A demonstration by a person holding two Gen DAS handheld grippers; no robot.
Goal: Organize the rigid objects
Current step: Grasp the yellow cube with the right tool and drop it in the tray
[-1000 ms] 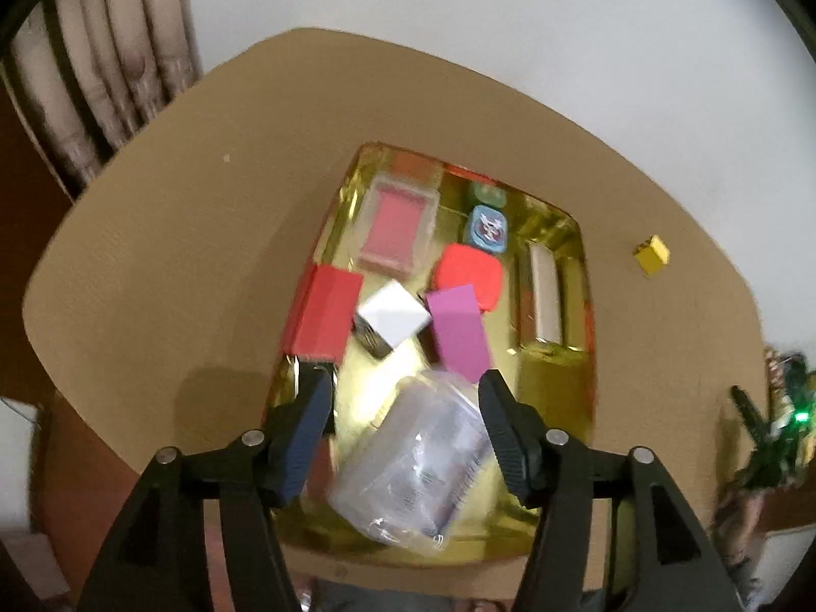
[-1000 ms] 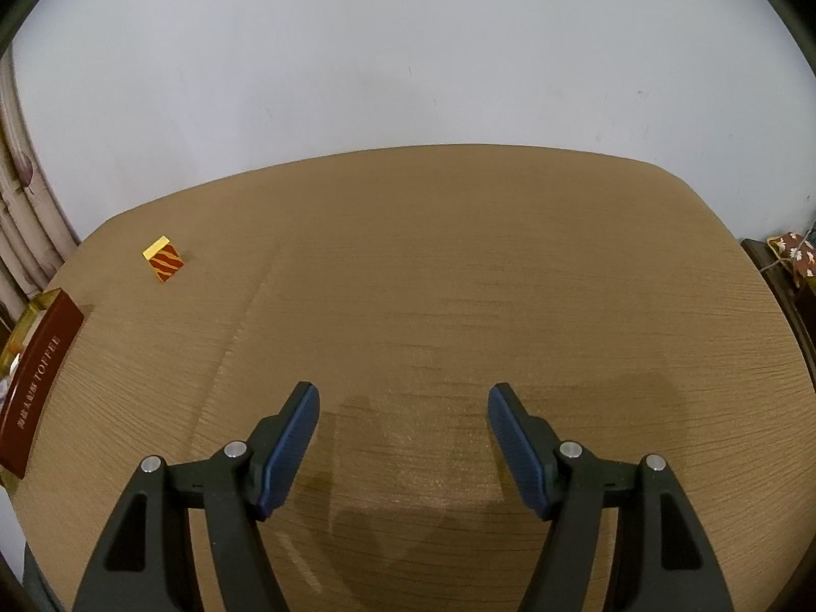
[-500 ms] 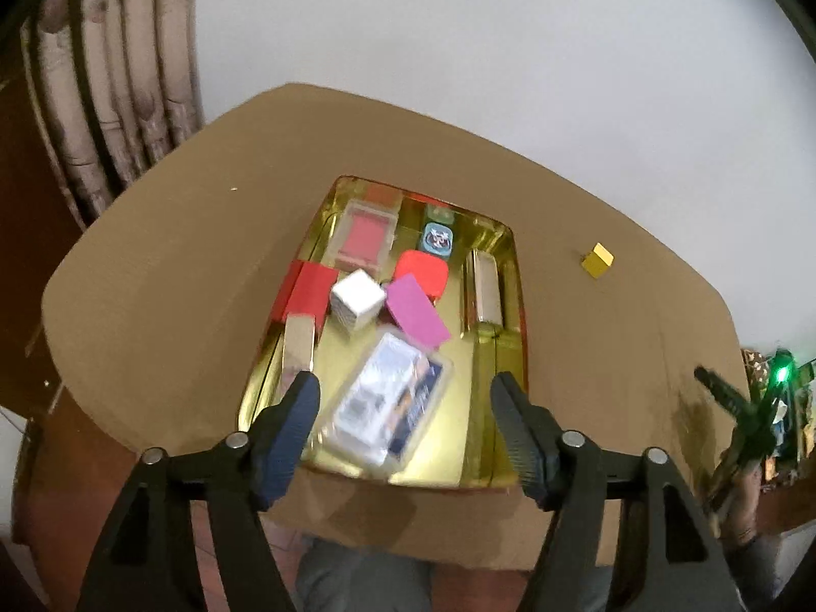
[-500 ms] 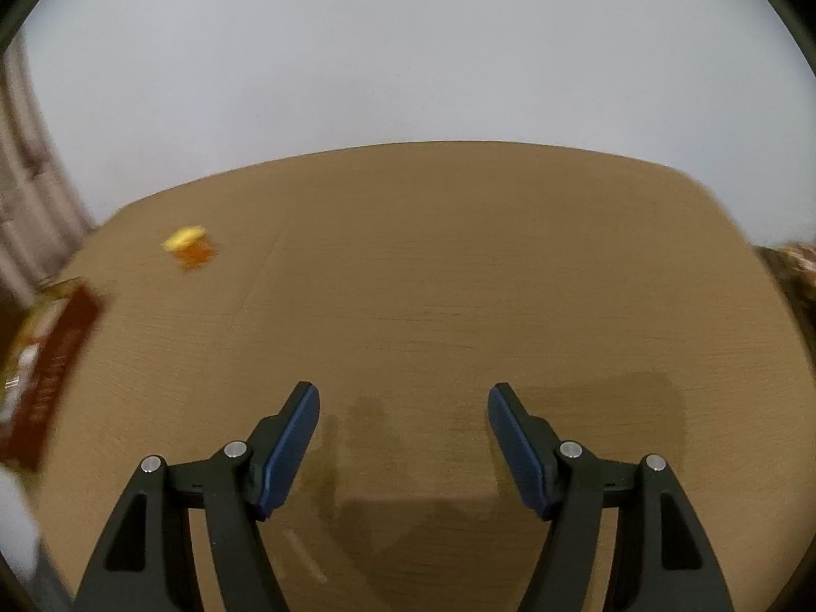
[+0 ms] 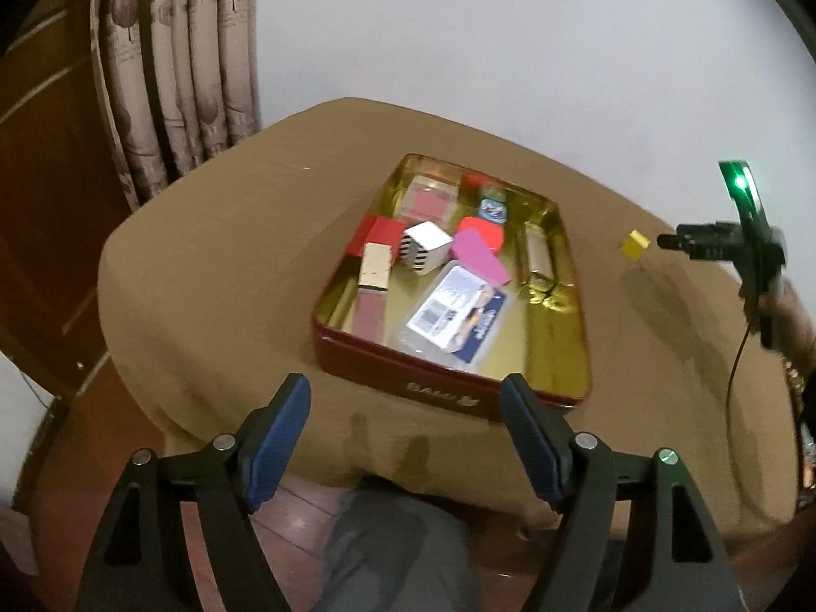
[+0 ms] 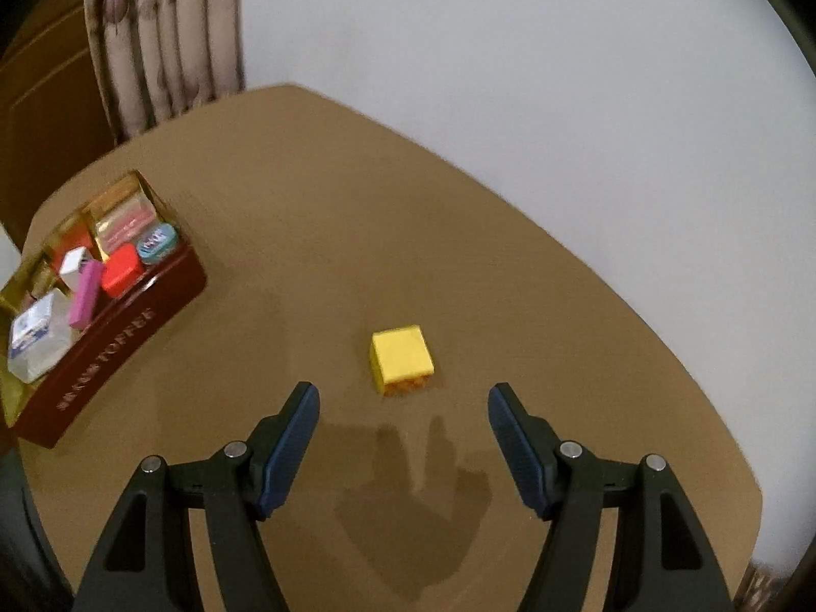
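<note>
Your left gripper (image 5: 405, 426), black frame with blue-padded fingers (image 5: 278, 446): jaws spread wide, nothing between them, held level and pointing forward. Your right gripper (image 6: 403, 436), same black frame and blue-padded fingers (image 6: 288, 454): jaws likewise spread wide and empty, angled downward. In the left wrist view, your right gripper appears again at the far right edge, gripped in your right hand (image 5: 780, 306), a green light lit on its top.
</note>
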